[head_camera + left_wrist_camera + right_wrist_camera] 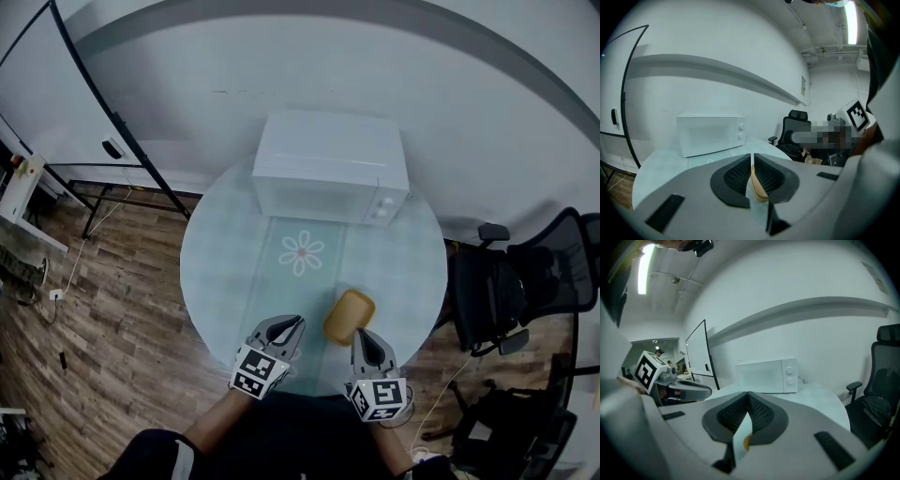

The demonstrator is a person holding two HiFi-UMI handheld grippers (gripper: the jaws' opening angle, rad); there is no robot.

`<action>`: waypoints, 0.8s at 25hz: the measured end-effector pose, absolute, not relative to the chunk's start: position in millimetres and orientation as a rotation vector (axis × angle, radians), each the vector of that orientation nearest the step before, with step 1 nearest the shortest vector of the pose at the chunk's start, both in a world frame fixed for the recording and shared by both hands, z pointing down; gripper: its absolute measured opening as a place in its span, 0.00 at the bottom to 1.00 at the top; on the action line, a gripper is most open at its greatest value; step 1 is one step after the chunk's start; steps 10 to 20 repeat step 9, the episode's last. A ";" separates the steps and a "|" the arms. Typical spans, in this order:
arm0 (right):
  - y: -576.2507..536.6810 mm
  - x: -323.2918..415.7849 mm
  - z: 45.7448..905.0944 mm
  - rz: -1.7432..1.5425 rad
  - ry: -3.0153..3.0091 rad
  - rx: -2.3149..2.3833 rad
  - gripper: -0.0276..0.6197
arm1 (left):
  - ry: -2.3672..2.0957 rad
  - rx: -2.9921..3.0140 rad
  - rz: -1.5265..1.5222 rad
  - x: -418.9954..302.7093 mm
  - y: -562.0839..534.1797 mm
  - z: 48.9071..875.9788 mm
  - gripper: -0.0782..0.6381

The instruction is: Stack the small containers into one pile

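Nearest, at the near edge of the table (pixel 217 246): the left gripper (pixel 287 328) and the right gripper (pixel 362 337), side by side, both pointing away over the top. In the left gripper view, jaws together at the tips, only a thin slit between, nothing clamped. Same in the right gripper view: tips meeting, empty. Just beyond the tips, flat on the table, the only container (pixel 349 316) in view: tan, oblong, with rounded corners. Lies between the two grippers but clearly closer to the right one, just beside its tips and a little to their left. From the left gripper, ahead and to the right, with a plain gap. Long axis from near-left to far-right, roughly parallel to the left gripper's pointing and at a slant to the right one's. Cannot tell whether one piece or several already nested. Probably calls for opening the right jaws first, as the nearer pair, and closing across the short width. Farther on, a flower (pixel 301 253) printed at the centre, then the microwave (pixel 328 164) at the far edge, well apart from all this.
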State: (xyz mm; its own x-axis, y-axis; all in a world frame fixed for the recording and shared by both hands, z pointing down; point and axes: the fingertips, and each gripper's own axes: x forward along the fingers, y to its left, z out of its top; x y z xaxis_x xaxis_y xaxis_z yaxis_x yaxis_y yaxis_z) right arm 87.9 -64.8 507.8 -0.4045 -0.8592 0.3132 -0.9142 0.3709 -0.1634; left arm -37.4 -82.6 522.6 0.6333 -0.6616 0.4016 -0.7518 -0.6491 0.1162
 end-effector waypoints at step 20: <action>-60.9 80.3 513.3 0.487 -2.459 1.575 0.08 | -1.142 2.574 0.475 -40.7 -80.0 526.4 0.15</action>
